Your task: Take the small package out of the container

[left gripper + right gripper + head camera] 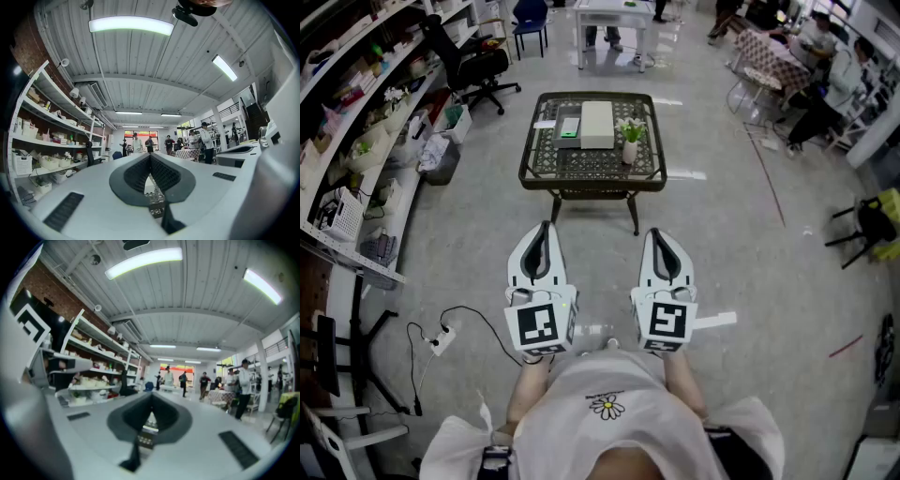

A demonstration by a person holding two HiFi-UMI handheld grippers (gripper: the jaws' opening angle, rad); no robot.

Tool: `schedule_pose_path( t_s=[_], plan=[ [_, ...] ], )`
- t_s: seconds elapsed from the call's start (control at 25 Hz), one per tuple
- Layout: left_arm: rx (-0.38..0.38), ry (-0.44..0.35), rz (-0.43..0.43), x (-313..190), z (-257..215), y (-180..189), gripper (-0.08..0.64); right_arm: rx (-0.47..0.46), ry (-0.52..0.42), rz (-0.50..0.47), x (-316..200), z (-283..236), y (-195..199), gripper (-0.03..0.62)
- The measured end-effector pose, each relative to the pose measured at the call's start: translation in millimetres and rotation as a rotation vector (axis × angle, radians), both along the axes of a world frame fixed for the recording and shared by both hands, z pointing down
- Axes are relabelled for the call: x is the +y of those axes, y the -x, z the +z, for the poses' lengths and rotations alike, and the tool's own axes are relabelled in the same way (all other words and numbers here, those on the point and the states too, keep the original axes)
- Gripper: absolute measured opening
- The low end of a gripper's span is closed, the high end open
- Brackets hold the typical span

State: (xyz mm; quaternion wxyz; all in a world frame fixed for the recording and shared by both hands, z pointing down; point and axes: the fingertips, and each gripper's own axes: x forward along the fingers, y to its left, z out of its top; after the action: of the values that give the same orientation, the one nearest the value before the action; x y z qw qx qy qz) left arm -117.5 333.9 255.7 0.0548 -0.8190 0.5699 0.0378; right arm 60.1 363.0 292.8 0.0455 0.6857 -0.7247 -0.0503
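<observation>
Fingers of the left gripper (546, 226) are closed tip to tip with nothing between them, and the right gripper (655, 233) is closed and empty too. Both are held side by side, roughly level, in front of the person's chest and pointing toward a dark lattice table (591, 184) well ahead. On the tabletop lies a white container (597, 124), with a small green-topped item (569, 128) just left of it and a little potted plant (630, 133) to its right. The small package itself cannot be made out.
</observation>
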Motion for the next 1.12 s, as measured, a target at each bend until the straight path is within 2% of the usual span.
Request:
schedule_pose_path(
  t_s=[0.16,0.44,0.76,1.12],
  plan=[
    [0.045,0.021,0.002,4.2,1.7,-2.4,0.025,0.033,0.007,0.002,3.4,1.7,-3.3,0.029],
    [0.043,0.021,-0.008,-0.5,3.1,3.2,0.025,0.025,0.014,-0.004,-1.4,5.0,-0.3,0.029],
    [0.04,0.039,-0.017,-11.2,12.3,-0.5,0.025,-0.049,0.004,-0.067,-8.6,7.6,0.5,0.031],
    [0.049,0.033,-0.067,-38.9,14.9,-18.0,0.025,-0.077,0.006,-0.091,-34.4,8.0,-30.5,0.031]
  ],
)
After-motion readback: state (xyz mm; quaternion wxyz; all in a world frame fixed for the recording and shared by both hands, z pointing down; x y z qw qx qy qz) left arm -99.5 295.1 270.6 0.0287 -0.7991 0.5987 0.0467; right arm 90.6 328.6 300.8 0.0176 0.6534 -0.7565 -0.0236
